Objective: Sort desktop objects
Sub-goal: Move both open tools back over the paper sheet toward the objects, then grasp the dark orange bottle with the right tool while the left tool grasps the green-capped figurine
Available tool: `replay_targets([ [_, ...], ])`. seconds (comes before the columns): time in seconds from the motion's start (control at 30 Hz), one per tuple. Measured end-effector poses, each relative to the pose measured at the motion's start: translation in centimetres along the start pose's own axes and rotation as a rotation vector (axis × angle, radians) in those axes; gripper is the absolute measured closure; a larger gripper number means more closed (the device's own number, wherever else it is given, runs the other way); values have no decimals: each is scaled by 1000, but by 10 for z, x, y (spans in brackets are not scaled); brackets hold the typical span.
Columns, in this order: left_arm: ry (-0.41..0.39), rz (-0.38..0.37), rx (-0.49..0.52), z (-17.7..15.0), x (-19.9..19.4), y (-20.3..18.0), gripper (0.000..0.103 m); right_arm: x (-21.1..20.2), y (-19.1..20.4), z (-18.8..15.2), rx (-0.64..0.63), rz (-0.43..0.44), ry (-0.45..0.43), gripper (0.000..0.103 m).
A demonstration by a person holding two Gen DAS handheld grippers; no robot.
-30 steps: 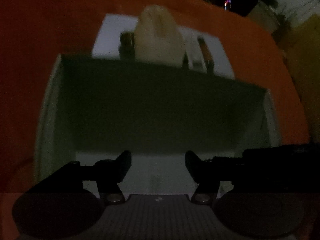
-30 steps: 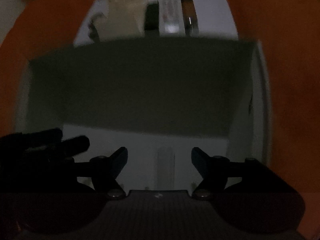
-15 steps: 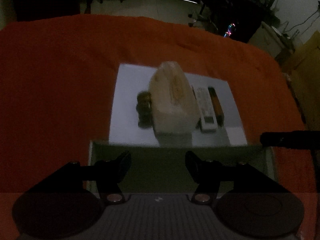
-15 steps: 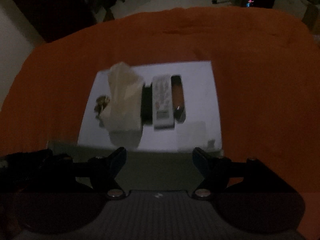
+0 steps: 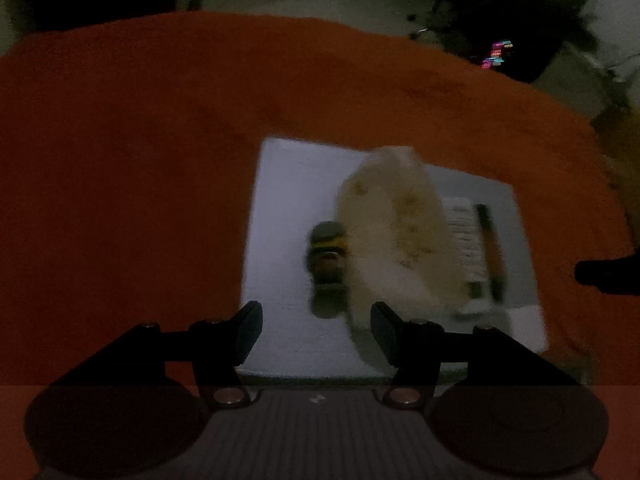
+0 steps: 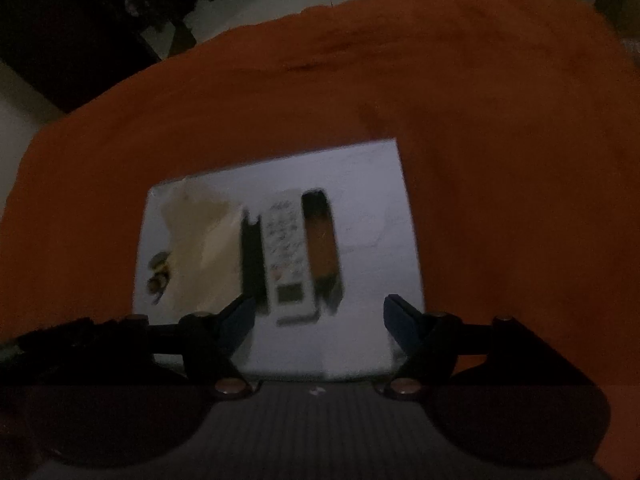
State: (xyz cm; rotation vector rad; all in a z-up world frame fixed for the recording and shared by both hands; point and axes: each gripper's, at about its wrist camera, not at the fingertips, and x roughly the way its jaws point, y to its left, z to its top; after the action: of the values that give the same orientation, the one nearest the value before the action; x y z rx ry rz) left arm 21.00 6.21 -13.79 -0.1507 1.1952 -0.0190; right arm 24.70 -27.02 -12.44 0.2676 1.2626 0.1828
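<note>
A white sheet [image 5: 280, 200] [image 6: 368, 208] lies on the orange cloth. On it lie a cream tissue pack [image 5: 396, 232] [image 6: 200, 248], a small dark round object with yellow bands [image 5: 328, 260] [image 6: 158, 272], a black bar [image 6: 252, 256], a white remote [image 5: 466, 240] [image 6: 284, 256] and a dark orange-faced bar [image 5: 492, 252] [image 6: 320, 240]. My left gripper [image 5: 316, 328] is open and empty above the sheet's near edge. My right gripper [image 6: 318, 320] is open and empty just before the remote.
The orange cloth [image 5: 140, 160] [image 6: 500, 140] covers the table all around the sheet. A grey-green box rim [image 5: 320, 380] [image 6: 320, 376] shows as a thin strip just under the grippers. Dark room and floor lie beyond the table's far edge.
Both grippers rose and pulled back from inside the grey-green box. The box has dropped out of view to a thin strip, and the sheet with its objects now fills the middle.
</note>
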Motion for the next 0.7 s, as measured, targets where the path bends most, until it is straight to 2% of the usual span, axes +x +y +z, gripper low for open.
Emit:
replay_targets([
  [0.2, -2, -39, 29, 22, 23, -10, 48, 27, -8, 25, -45, -5, -1, 32],
  [0.33, -3, -66, 0, 33, 41, -6, 50, 55, -7, 31, -62, -21, 12, 33],
  [0.37, -3, -68, -9, 34, 44, -5, 53, 62, -7, 32, -56, -19, 18, 34],
  [0.57, 2, -63, -1, 36, 58, -5, 55, 92, -9, 35, -29, -26, 14, 38],
  [0.7, 8, -65, -1, 35, 64, -8, 59, 98, -8, 34, -28, -29, 19, 41],
])
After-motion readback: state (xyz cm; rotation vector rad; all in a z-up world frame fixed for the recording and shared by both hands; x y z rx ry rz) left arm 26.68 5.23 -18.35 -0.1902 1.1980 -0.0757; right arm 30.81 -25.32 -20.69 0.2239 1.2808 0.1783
